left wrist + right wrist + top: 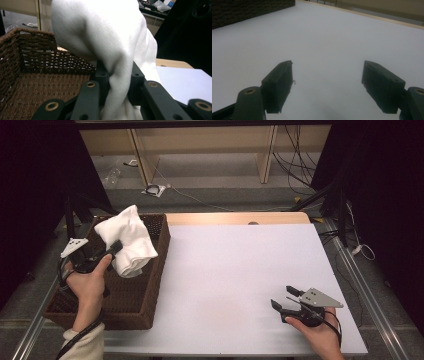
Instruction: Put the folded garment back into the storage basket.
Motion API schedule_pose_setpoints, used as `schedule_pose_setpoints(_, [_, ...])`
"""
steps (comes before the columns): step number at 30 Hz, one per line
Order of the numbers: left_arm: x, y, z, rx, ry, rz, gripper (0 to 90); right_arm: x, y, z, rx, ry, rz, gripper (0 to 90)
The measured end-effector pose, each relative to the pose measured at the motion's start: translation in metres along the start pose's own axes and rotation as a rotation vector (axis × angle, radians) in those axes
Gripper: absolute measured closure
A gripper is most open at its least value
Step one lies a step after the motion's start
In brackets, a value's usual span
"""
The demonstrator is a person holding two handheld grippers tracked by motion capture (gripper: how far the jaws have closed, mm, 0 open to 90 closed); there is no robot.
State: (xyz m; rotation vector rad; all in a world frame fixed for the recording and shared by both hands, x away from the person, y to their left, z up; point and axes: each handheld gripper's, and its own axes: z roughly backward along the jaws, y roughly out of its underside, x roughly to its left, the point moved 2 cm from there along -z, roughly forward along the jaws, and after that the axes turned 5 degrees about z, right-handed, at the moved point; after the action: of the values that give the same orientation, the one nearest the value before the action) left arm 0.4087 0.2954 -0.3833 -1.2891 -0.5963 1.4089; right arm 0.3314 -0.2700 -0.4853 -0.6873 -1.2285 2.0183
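A white towel [126,241] is clamped in the left gripper [116,248] above the wicker basket [135,306] at the bench's left edge. If snagged on the rim, it could slip. The right gripper [287,298] is held apart.

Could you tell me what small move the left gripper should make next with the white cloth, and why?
Probably lower it into the wicker basket: the left gripper holds the white cloth pinched in its jaws above the basket, while the right gripper rests open on the table.
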Motion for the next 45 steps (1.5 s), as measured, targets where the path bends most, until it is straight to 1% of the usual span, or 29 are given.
schedule_pose_setpoints(2, [0.002,0.000,-0.002,0.013,-0.003,-0.002,74.5,0.000,0.000,0.001,0.006,0.002,0.001,25.7])
schedule_pose_setpoints(3, [0.004,0.001,-0.003,0.027,-0.005,-0.006,74.5,0.000,0.000,0.001,0.005,0.002,0.001,25.7])
schedule_pose_setpoints(4, [0.004,0.001,-0.003,0.027,-0.005,-0.006,74.5,0.000,0.000,0.001,0.005,0.002,0.001,25.7])
schedule_pose_setpoints(6, [0.006,0.001,-0.004,0.042,-0.010,-0.012,74.6,0.000,0.000,0.001,0.006,0.002,0.000,25.7])
schedule_pose_setpoints(8, [0.010,0.003,-0.006,0.059,-0.016,-0.008,74.5,0.000,0.000,0.000,-0.003,0.000,-0.002,25.7])
schedule_pose_setpoints(9, [0.012,0.003,-0.006,0.067,-0.019,-0.008,74.5,0.000,0.000,0.000,0.002,0.001,0.000,25.7])
schedule_pose_setpoints(10, [0.012,0.003,-0.006,0.067,-0.019,-0.008,74.5,0.000,0.000,0.000,-0.003,0.000,-0.001,25.7])
schedule_pose_setpoints(11, [0.016,0.005,-0.007,0.083,-0.024,-0.006,74.5,0.000,0.000,0.000,0.002,0.001,0.000,25.7])
schedule_pose_setpoints(12, [0.016,0.005,-0.007,0.083,-0.024,-0.006,74.5,0.000,0.000,0.000,0.002,0.001,0.000,25.7])
schedule_pose_setpoints(13, [0.019,0.007,-0.009,0.099,-0.029,-0.003,74.5,0.000,0.000,0.000,0.002,0.000,0.000,25.7])
schedule_pose_setpoints(14, [0.019,0.007,-0.009,0.099,-0.029,-0.003,74.5,0.000,0.000,0.000,0.002,0.000,-0.001,25.7])
schedule_pose_setpoints(16, [0.024,0.010,-0.011,0.122,-0.034,0.003,74.5,0.000,0.000,0.000,0.002,0.001,0.002,25.7])
schedule_pose_setpoints(20, [0.029,0.013,-0.014,0.151,-0.040,-0.001,74.5,0.000,0.000,-0.001,0.002,0.000,0.004,25.7])
schedule_pose_setpoints(22, [0.030,0.013,-0.014,0.153,-0.041,0.001,74.5,0.000,0.000,0.000,0.007,0.002,0.005,25.7])
schedule_pose_setpoints(23, [0.031,0.014,-0.015,0.163,-0.043,0.001,74.5,0.000,0.000,-0.001,0.001,0.001,0.003,25.7])
schedule_pose_setpoints(25, [0.033,0.014,-0.016,0.170,-0.043,0.005,74.5,0.000,0.000,-0.001,0.000,0.001,0.001,25.7])
schedule_pose_setpoints(26, [0.034,0.015,-0.016,0.184,-0.043,0.000,74.5,0.000,0.000,-0.001,0.002,0.000,0.001,25.7])
schedule_pose_setpoints(28, [0.035,0.015,-0.016,0.190,-0.044,0.000,74.4,0.000,0.000,-0.001,0.002,0.000,0.002,25.7])
schedule_pose_setpoints(29, [0.037,0.017,-0.018,0.206,-0.047,-0.001,74.4,0.000,0.000,-0.001,0.003,0.000,0.003,25.7])
schedule_pose_setpoints(32, [0.039,0.018,-0.019,0.219,-0.048,-0.002,74.4,0.000,0.000,-0.001,0.003,0.000,0.002,25.7])
schedule_pose_setpoints(34, [0.041,0.021,-0.021,0.237,-0.049,0.002,74.4,0.000,0.000,0.000,0.008,0.003,0.004,25.7])
schedule_pose_setpoints(39, [0.044,0.024,-0.023,0.251,-0.051,0.011,74.4,0.001,0.000,-0.001,0.003,0.001,0.003,25.7])
schedule_pose_setpoints(45, [0.046,0.025,-0.027,0.275,-0.051,0.004,74.4,0.001,0.000,-0.002,0.003,-0.001,0.000,25.7])
